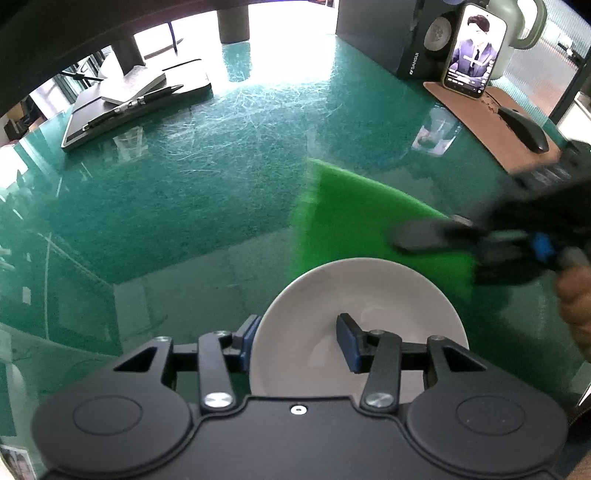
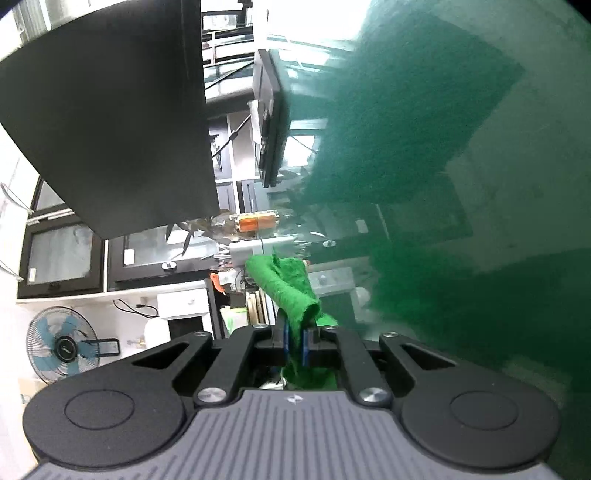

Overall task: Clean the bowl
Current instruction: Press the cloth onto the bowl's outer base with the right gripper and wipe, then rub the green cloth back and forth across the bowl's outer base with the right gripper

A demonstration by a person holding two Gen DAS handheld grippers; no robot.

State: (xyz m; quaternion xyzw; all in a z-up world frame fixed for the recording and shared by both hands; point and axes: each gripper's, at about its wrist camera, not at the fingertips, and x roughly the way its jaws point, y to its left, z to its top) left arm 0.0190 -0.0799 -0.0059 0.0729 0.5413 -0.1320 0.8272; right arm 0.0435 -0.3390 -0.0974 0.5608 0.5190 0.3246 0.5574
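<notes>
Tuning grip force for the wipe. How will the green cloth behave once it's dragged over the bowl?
Probably floppy: the cloth folds and droops beyond the right gripper, which is shut on it. Likely light; a narrow pinch carries it. It may bunch rather than push flat across the bowl.

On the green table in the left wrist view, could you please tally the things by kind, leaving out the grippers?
Bowl: 1
Green cloth: 1
Phone: 1
Computer mouse: 1
Mouse mat: 1
Speaker: 1
Laptop: 1
Total: 7
</notes>
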